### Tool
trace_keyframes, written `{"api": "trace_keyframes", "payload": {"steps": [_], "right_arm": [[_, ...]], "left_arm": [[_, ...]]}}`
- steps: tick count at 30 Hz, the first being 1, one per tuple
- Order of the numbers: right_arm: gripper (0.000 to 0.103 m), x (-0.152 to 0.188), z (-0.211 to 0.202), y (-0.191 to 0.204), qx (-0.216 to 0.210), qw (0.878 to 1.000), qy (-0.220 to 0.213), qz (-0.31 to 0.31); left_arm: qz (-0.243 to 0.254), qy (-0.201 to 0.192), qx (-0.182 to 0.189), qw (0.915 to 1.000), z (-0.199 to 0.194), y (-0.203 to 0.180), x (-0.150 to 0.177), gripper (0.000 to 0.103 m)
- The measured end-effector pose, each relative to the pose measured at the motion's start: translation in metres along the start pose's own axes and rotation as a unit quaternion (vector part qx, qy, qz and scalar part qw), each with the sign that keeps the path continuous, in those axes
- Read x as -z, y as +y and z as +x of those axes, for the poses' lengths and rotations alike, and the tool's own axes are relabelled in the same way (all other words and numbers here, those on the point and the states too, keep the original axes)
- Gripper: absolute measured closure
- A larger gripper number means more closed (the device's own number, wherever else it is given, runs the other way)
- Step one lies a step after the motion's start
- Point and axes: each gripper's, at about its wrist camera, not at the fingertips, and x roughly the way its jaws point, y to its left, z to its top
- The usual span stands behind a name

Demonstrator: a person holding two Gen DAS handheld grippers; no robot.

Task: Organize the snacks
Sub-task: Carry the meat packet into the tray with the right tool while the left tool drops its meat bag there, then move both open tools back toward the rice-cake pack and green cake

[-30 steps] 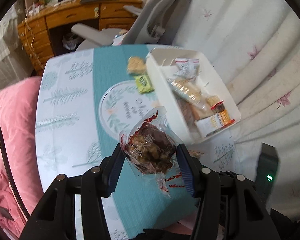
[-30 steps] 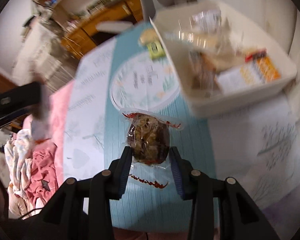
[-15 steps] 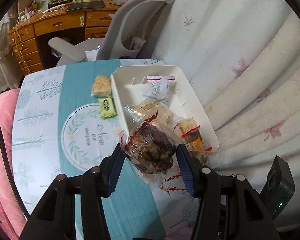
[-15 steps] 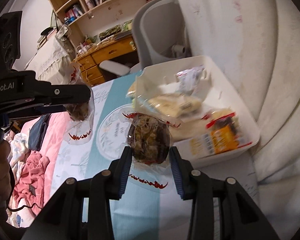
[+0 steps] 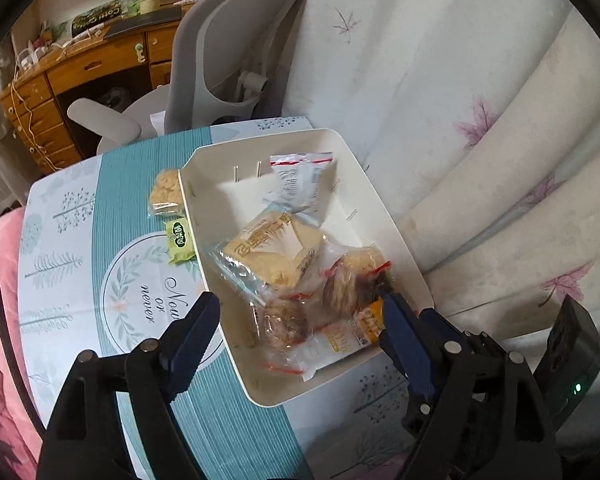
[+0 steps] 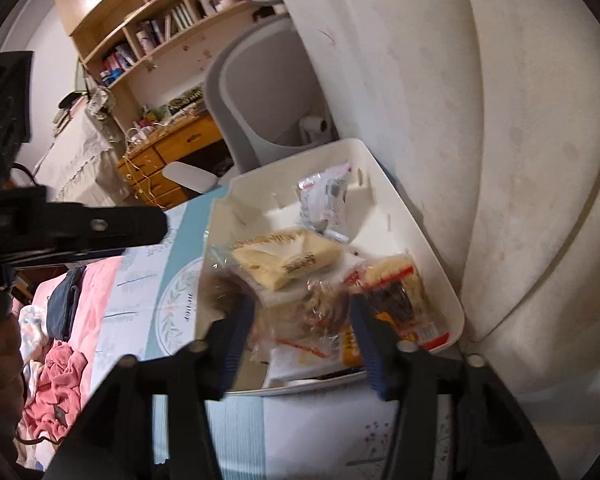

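Over the bin (image 5: 384, 216), both my tools, left (image 5: 300, 322) and right (image 6: 302, 316), have just spread apart, dropping their cakes inside. Two snacks (image 5: 166, 194) wait on the surface (image 5: 72, 248).

"Now or never" is printed in script inside the round wreath on the tablecloth (image 5: 148, 304). "Corn" is read on a green box (image 5: 98, 20) on the desk. Snack wrapper print is too blurred.
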Motion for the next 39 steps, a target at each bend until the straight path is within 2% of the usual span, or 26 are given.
{"api": "trace_keyframes", "payload": {"steps": [6,10,15,18,31,39], "right_arm": [[0.047,0.009,0.006,-0.009,0.006,1.0,0.017,0.021],[0.04,0.02,0.005,-0.008,0.013,0.999,0.029,0.029],[0.036,0.033,-0.001,0.004,0.011,0.999,0.035,0.032],[0.035,0.04,-0.004,0.016,0.005,0.999,0.039,0.034],[0.035,0.081,-0.025,0.089,0.008,0.999,0.027,0.033],[0.035,0.111,-0.032,0.147,0.042,0.997,0.022,0.069]], "left_arm": [[0.001,0.024,-0.015,0.9996,0.008,-0.001,0.011,0.02],[-0.001,0.043,-0.006,0.9991,0.003,0.002,0.029,0.02],[-0.004,0.047,-0.007,0.9989,-0.012,0.008,0.049,0.02],[-0.003,0.041,0.009,0.9991,-0.023,0.016,0.059,0.02],[-0.02,0.037,-0.001,0.9991,-0.074,0.098,0.118,0.019],[-0.001,0.042,0.018,0.9989,-0.106,0.171,0.146,0.019]]}}
